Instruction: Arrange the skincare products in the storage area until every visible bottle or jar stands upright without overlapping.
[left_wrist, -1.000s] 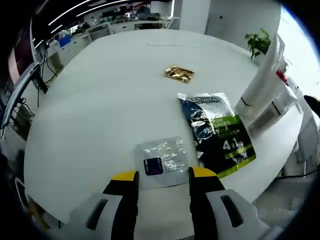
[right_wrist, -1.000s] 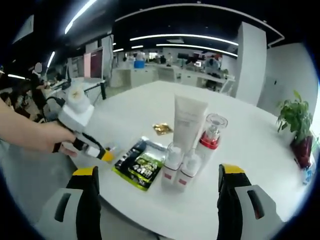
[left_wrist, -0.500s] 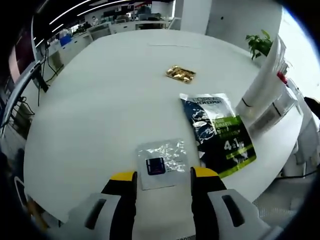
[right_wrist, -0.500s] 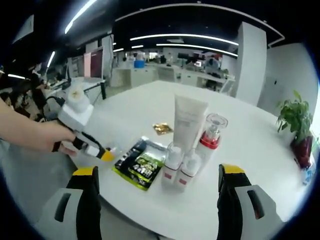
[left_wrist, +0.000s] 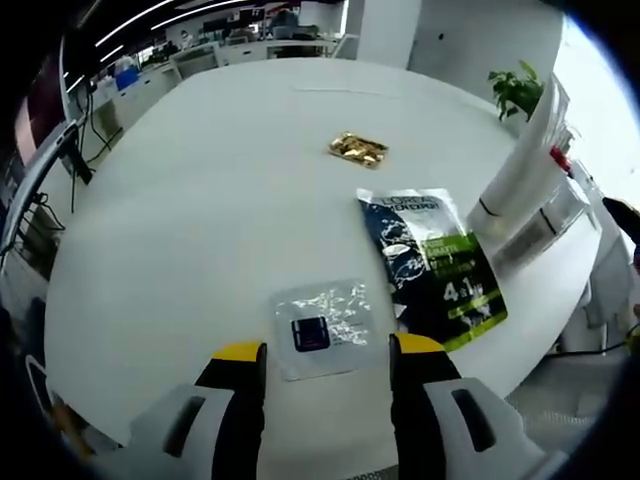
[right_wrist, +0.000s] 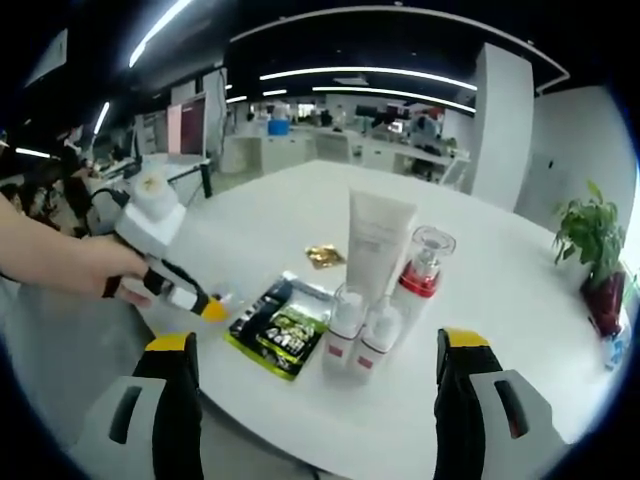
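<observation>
Your left gripper (left_wrist: 325, 352) is hovering, jaws apart, with the clear sachet (left_wrist: 320, 326) lying flat just ahead between them. Your right gripper (right_wrist: 315, 350) is waiting, jaws wide apart. Ahead between them, the white tube (right_wrist: 377, 243) is standing upright, long axis vertical, behind two small bottles (right_wrist: 362, 336) on the table (right_wrist: 500, 300).

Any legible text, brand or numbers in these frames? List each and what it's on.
"L'OREAL": top of the dark blue and green sachet, brand line, partly blurred.
"4" and "1": large white figures on its green part.
Silver sachet with dark label: print too small to read.
White tube, two small bottles, gold packet: nothing legible.
</observation>
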